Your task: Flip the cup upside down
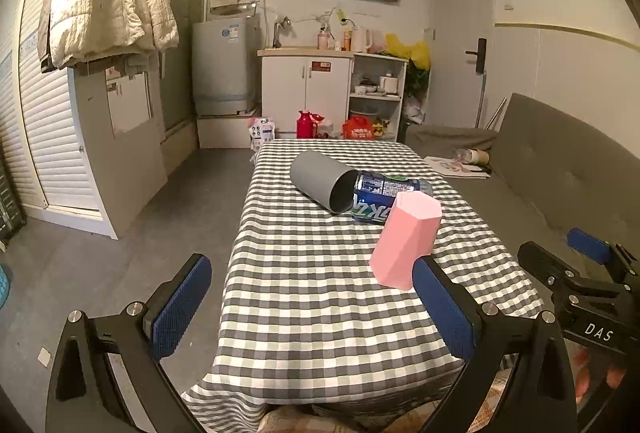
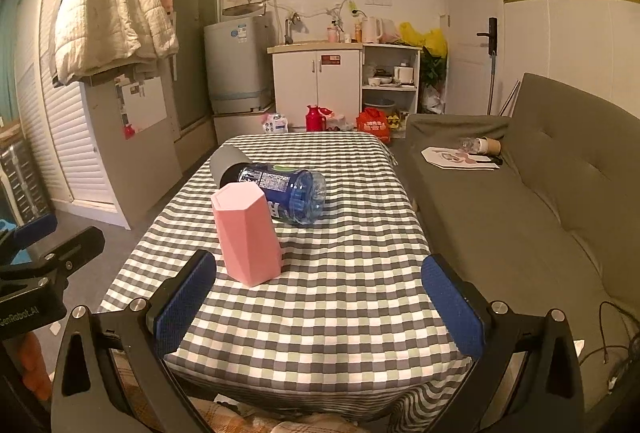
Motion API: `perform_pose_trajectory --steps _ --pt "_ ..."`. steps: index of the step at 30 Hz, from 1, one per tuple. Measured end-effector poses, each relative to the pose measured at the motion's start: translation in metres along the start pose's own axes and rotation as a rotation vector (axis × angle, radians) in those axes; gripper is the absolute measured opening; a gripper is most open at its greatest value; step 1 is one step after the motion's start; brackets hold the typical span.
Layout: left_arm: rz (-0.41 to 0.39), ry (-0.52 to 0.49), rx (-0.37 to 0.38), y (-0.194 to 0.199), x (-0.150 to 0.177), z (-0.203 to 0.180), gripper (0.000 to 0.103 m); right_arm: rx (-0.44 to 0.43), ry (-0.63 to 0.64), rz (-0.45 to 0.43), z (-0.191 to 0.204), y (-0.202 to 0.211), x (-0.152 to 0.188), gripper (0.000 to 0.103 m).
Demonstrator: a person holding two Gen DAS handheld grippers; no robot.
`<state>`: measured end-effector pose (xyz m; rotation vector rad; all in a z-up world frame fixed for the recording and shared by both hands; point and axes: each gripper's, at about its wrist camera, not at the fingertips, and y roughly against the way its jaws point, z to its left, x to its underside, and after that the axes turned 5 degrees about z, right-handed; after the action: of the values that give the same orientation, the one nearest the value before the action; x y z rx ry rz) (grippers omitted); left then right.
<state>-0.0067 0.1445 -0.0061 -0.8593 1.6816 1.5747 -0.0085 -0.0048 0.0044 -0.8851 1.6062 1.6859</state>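
A pink faceted cup (image 1: pixel 405 239) stands on the checked tablecloth (image 1: pixel 312 305) with its flat closed end up, near the table's right side; in the right wrist view the cup (image 2: pixel 248 235) stands just ahead of the left finger. A grey cup (image 1: pixel 322 181) lies on its side behind it, mouth toward me, also in the right wrist view (image 2: pixel 226 163). My left gripper (image 1: pixel 312 307) is open and empty above the table's near end. My right gripper (image 2: pixel 320 307) is open and empty, beside the left one.
A blue plastic bottle (image 1: pixel 380 199) lies on its side between the two cups, also in the right wrist view (image 2: pixel 290 195). A grey sofa (image 2: pixel 540 201) runs along the table's right side. Floor drops off on the left. Kitchen cabinets (image 1: pixel 306 89) stand at the back.
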Motion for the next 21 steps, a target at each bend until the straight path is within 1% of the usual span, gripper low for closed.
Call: perform_pose_trajectory --steps 13,21 --pt "-0.003 0.017 -0.001 0.0 -0.0014 0.0025 0.103 0.0 -0.005 -0.015 -0.0009 0.0048 0.0003 0.103" --pt "-0.007 0.009 -0.009 0.0003 -0.002 0.0021 0.103 0.005 -0.006 -0.016 -0.002 0.0056 0.0008 0.103"
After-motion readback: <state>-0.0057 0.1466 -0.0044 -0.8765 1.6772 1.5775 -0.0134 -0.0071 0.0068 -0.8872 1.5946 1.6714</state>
